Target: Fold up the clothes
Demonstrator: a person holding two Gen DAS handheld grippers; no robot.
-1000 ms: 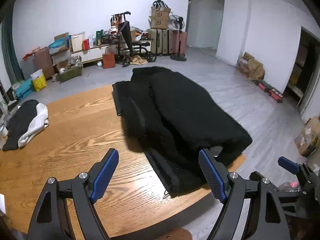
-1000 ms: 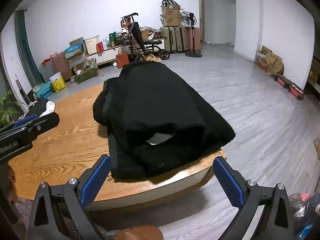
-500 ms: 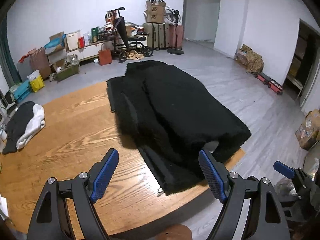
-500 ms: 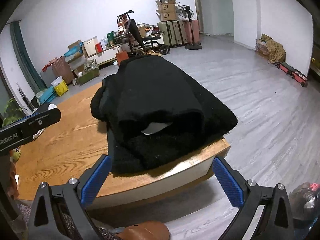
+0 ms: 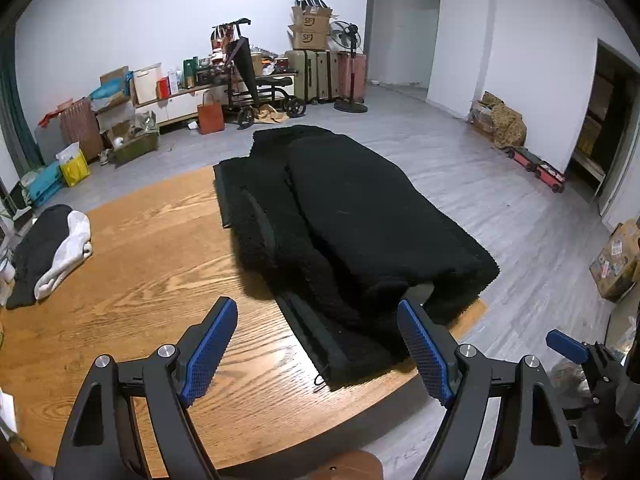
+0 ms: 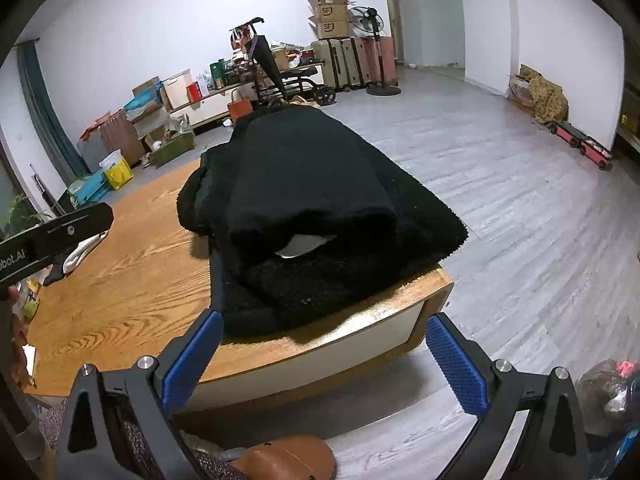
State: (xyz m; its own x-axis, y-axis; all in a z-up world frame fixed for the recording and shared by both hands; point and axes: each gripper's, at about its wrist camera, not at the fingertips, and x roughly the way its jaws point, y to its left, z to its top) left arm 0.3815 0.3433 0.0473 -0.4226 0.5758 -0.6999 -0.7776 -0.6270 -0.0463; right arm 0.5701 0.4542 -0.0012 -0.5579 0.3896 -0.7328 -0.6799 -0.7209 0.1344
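one folded black fleece garment (image 5: 360, 232) on the wooden surface (image 5: 152, 272); one black-and-white garment (image 5: 52, 252) far left of it; two claws, left claw (image 5: 316, 344) and right claw (image 6: 324, 356), both wide open, empty.

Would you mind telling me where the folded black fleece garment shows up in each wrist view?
Left wrist: black fleece garment centre, running from the open left gripper toward the far table edge.
Right wrist: centre, above the open right gripper.
Shared landmark: the stacked cardboard boxes on the suitcases.
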